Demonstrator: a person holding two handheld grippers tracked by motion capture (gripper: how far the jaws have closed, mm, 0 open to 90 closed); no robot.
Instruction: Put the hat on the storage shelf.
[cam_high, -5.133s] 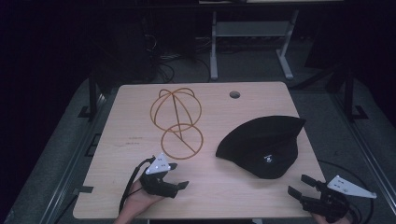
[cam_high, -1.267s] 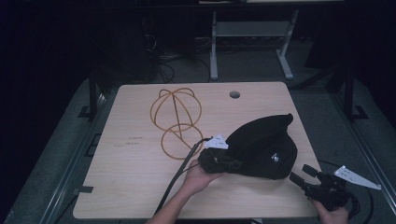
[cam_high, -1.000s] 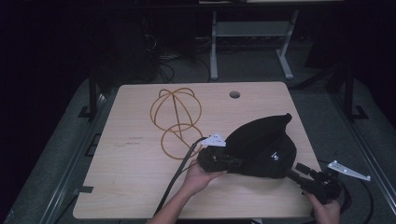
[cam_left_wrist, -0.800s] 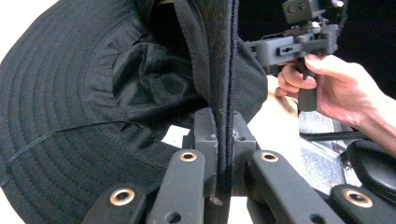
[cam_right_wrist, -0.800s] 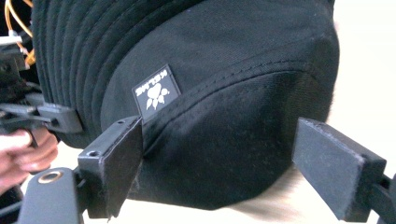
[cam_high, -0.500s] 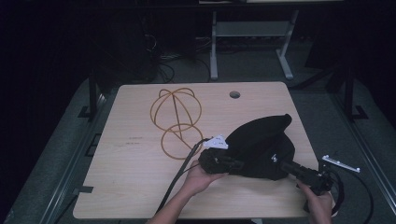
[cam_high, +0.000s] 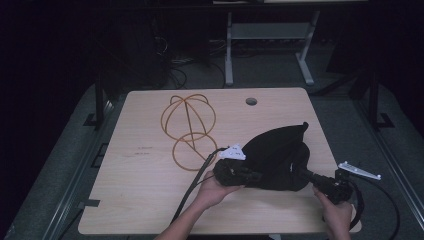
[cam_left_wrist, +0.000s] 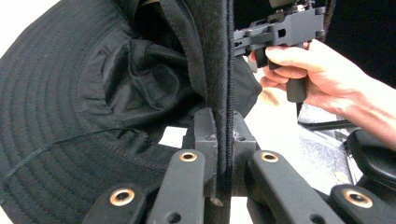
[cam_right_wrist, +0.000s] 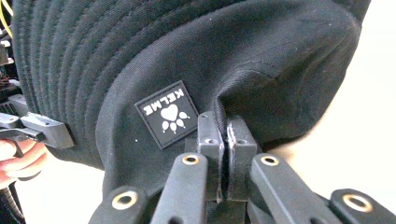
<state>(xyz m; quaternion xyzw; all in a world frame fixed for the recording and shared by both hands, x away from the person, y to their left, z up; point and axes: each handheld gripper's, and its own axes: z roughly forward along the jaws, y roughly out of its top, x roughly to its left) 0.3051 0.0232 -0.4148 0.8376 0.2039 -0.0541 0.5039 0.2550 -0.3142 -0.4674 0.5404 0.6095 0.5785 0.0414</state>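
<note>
Hat (cam_high: 278, 156) sits at 4 o'clock on the desk (cam_high: 150, 200), partly lifted. Left hand-held gripper (cam_left_wrist: 219, 140) is clamped on its brim, right hand-held gripper (cam_right_wrist: 223, 135) pinches crown fabric. Grasp looks done; wire stand (cam_high: 187, 125) at 11 o'clock waits bare.

The place looked like a lab or a recording studio set up for handling trials, not a home. A pale wooden desk top (cam_high: 150, 200) with a round cable hole (cam_high: 251, 101) stood alone on a dark grey carpeted floor (cam_high: 345, 120), lit from above while everything around it lay in near darkness. Behind it stood the light metal legs of another bench (cam_high: 229, 55), and loose cables (cam_high: 172, 67) lay in a tangle on the floor beneath. Dark metal stands (cam_high: 98, 100) rose at both sides of the desk. The person worked with hand-held instrumented grippers trailing cables, which suited a data-collection room.
</note>
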